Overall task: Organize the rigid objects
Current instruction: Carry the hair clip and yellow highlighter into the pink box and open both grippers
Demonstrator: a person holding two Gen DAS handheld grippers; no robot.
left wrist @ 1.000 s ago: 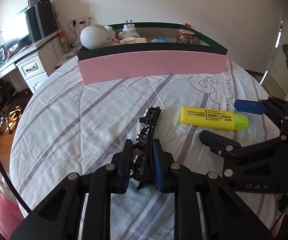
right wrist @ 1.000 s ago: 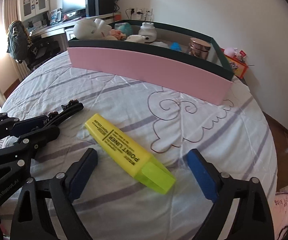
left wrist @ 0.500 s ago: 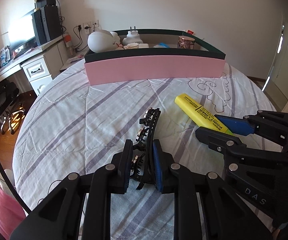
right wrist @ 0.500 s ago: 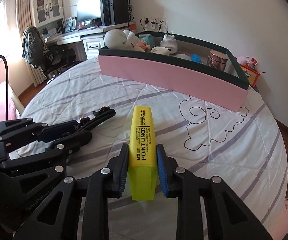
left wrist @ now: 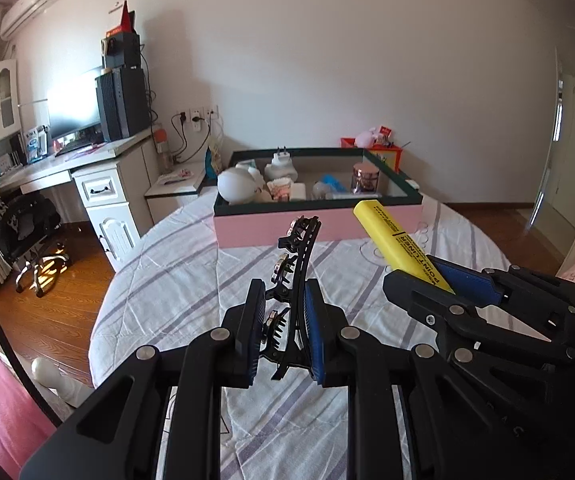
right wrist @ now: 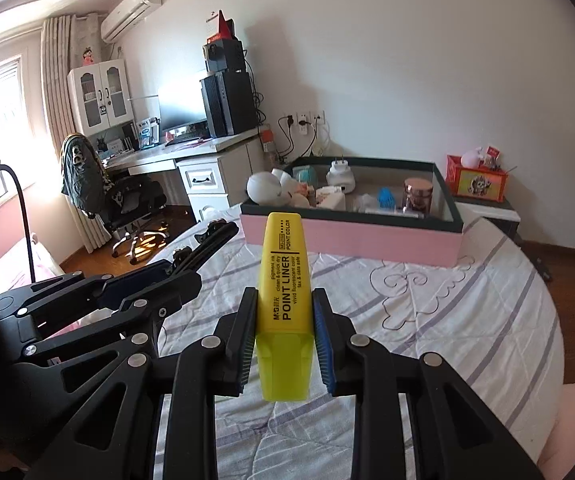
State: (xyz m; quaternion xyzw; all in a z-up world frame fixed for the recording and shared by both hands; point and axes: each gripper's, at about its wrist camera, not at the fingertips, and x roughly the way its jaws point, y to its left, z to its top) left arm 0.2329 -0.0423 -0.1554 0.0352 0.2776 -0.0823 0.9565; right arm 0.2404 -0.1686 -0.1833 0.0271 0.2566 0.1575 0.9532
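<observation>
Both tools loaded above the bed (right wrist: pixel 447 320).
Our left tool (left wrist: pixel 283 320) pinches a hair clip (left wrist: pixel 299 256); our right tool (right wrist: pixel 284 332) pinches a highlighter (right wrist: pixel 283 276).

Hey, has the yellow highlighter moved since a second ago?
Yes. The yellow highlighter lay flat on the bedspread before; now the right gripper holds it raised, its far end overlapping the pink box front.

White desk (left wrist: pixel 99 158) with monitor (left wrist: pixel 73 118) — office chair (right wrist: pixel 127 204) beside it, air conditioner (right wrist: pixel 131 10) above.

Yellow highlighter (right wrist: pixel 285 280) between clamped jaws
</observation>
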